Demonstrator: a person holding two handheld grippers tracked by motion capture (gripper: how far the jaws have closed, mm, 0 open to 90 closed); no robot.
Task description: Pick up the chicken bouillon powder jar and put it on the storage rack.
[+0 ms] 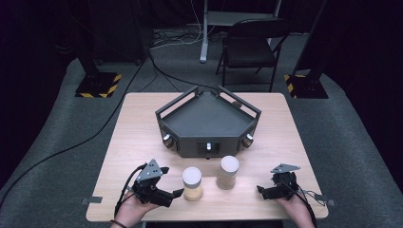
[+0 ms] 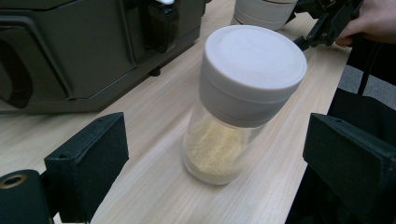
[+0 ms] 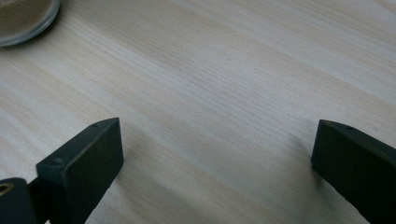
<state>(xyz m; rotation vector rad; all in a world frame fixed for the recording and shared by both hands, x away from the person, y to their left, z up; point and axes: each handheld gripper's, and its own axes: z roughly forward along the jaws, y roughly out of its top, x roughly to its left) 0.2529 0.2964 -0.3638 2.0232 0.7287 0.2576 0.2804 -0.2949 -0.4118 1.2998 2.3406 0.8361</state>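
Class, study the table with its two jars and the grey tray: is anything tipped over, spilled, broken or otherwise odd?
Nothing stands out. Both jars, the left jar and the right jar, stand upright with lids on, no powder on the table. The tray sits level. The left claw is open before the left jar.

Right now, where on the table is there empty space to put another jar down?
Bare wood lies left of the grey tray and right of it, up to the table edges. The front is crowded: two jars stand between the left gripper and right gripper.
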